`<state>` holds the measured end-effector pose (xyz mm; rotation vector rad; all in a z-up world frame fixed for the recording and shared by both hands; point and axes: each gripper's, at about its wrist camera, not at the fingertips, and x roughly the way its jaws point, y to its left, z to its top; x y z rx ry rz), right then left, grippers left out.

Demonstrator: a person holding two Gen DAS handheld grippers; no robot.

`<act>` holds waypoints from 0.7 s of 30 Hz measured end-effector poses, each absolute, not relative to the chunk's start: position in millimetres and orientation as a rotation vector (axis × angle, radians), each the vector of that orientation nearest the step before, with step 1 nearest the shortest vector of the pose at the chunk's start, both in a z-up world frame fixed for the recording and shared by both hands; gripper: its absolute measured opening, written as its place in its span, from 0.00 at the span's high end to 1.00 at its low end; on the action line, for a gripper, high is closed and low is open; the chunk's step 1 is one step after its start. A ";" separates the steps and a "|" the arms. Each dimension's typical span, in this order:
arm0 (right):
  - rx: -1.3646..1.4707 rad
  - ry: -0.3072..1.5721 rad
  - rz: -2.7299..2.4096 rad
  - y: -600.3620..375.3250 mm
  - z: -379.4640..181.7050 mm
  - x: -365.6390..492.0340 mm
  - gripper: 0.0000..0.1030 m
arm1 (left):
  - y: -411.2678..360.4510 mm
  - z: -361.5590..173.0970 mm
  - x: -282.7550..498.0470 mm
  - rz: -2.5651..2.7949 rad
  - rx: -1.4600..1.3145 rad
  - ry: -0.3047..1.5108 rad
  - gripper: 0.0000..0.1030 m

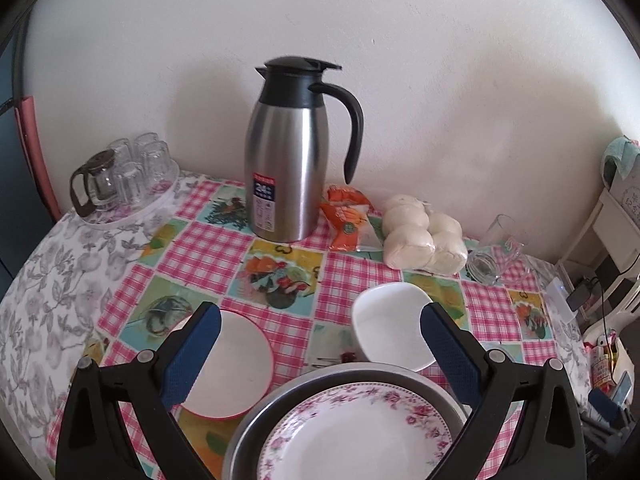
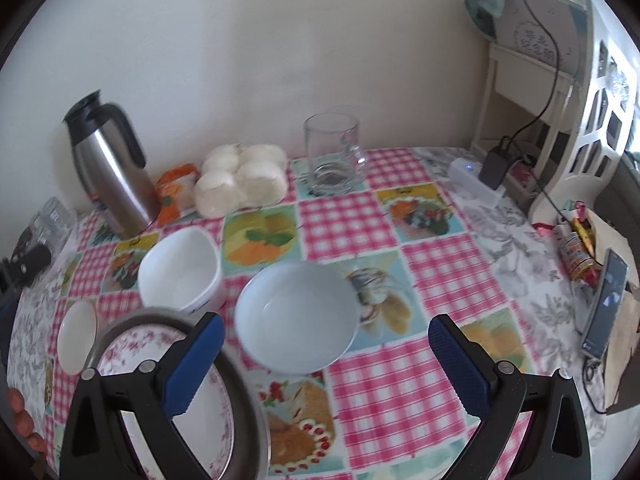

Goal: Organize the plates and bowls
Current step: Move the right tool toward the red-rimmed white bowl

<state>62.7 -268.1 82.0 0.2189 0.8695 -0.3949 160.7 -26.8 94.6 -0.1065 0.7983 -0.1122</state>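
A pink-flowered plate lies inside a grey metal pan at the table's near edge; both show in the right wrist view, the plate and the pan. A red-rimmed white plate lies to its left. A squarish white bowl stands behind the pan, also in the right wrist view. A round pale-blue bowl stands to the right. My left gripper is open and empty above the pan. My right gripper is open and empty above the blue bowl.
A steel thermos jug, a snack packet, bagged buns and a glass mug stand along the back wall. A tray of glasses is at far left. A power strip and phone lie right.
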 end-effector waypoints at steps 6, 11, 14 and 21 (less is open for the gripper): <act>0.287 0.865 -0.407 -291.2 83.7 69.9 0.00 | -35.4 80.1 177.3 -0.149 -0.110 0.869 0.03; 0.317 0.884 -0.400 -297.8 71.8 83.4 0.00 | -39.8 68.6 191.0 -0.148 -0.131 0.910 0.03; 0.329 0.895 -0.376 -295.7 63.5 91.7 0.00 | -41.9 58.3 199.5 -0.152 -0.136 0.942 0.03; 0.296 0.940 -0.319 -275.7 43.1 111.9 0.00 | -35.1 31.4 216.5 -0.125 -0.167 1.074 0.03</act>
